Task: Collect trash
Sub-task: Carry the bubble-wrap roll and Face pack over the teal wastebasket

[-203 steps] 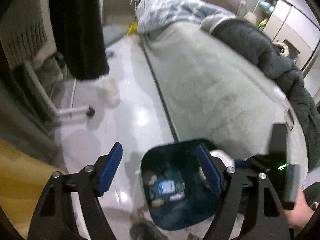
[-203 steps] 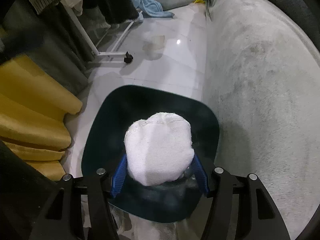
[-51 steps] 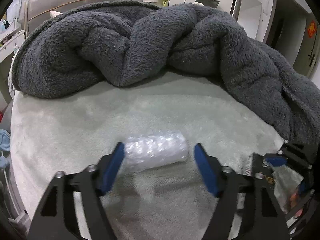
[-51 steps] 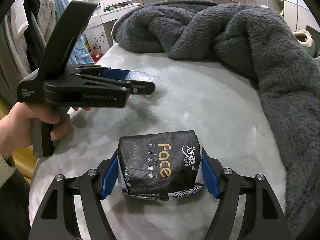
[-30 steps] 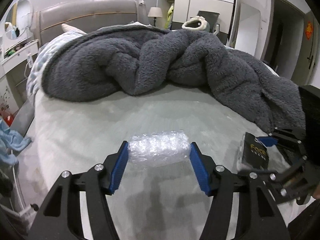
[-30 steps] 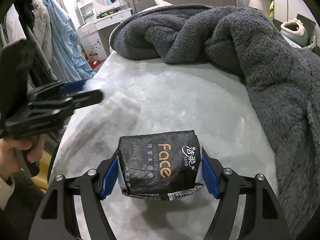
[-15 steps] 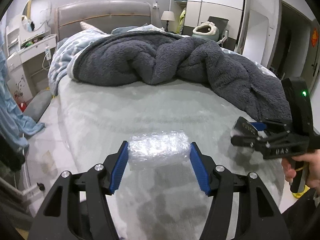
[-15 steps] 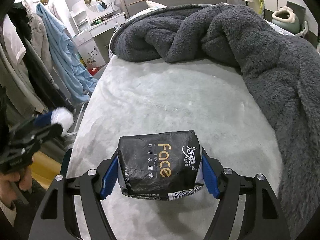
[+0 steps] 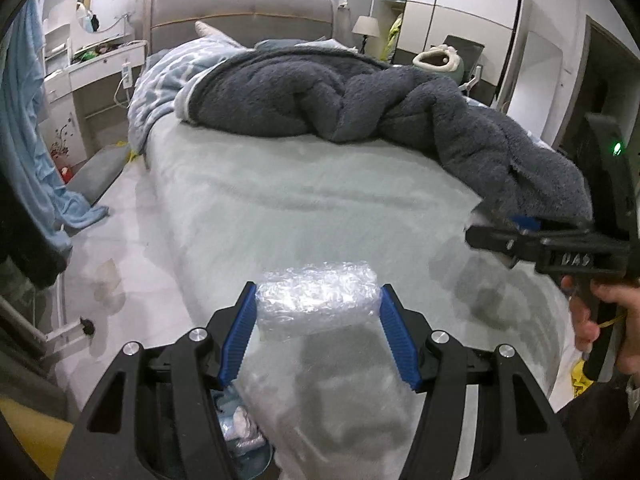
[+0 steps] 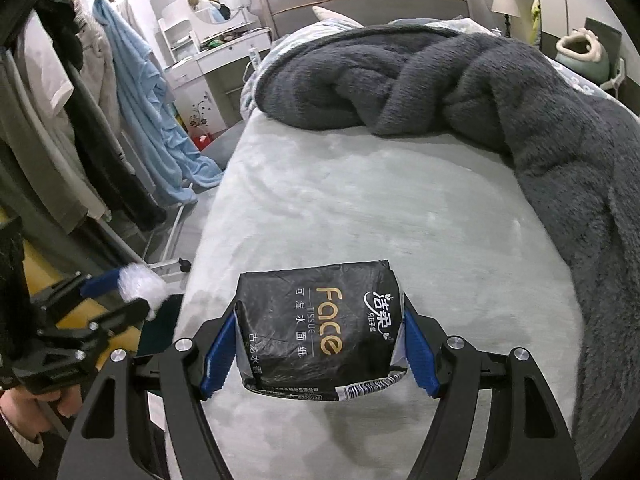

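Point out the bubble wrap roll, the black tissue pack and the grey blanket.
bubble wrap roll (image 9: 318,300), left wrist view, middle of its front face
black tissue pack (image 10: 320,328), right wrist view, on the printed top face
grey blanket (image 10: 460,84), right wrist view, on the bunched middle fold

Bin contents perhaps tissues, largely hidden

The near half of the bed lies bare and passable. A heaped grey blanket blocks its far end and right side, and hanging clothes crowd the narrow floor strip on the left.
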Available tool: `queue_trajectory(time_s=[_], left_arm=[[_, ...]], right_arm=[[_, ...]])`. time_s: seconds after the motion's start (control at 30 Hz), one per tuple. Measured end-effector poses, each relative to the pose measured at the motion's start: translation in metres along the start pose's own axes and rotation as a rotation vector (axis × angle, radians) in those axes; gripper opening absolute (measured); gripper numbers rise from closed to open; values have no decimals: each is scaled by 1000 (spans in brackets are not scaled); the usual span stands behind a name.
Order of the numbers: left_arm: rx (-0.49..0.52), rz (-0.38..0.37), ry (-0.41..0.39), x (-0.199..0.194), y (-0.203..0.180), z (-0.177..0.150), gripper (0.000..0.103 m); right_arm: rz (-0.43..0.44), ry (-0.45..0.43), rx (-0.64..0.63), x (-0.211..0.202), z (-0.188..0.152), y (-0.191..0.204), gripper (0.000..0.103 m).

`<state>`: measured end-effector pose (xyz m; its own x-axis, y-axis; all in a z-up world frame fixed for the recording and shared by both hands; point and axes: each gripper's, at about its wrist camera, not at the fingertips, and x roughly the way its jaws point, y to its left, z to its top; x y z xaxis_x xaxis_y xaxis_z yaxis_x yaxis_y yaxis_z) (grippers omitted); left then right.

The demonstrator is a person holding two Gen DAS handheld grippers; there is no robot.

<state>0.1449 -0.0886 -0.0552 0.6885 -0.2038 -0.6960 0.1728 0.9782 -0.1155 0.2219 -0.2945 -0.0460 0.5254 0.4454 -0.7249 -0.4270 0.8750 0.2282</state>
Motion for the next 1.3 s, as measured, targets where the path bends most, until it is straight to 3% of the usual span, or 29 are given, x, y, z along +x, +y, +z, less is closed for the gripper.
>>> queue_trajectory(time_s=[0.67, 0.97, 1.3], left_arm=[[-105, 121, 146, 16, 78, -49, 64], [-148, 156, 257, 30, 104, -72, 64], [-308, 139, 365, 42, 143, -97, 64]], right_arm=[[60, 14, -83, 8, -4, 83, 73], [82, 36, -132, 22, -3, 115, 73], [112, 79, -193, 51, -4, 153, 73]])
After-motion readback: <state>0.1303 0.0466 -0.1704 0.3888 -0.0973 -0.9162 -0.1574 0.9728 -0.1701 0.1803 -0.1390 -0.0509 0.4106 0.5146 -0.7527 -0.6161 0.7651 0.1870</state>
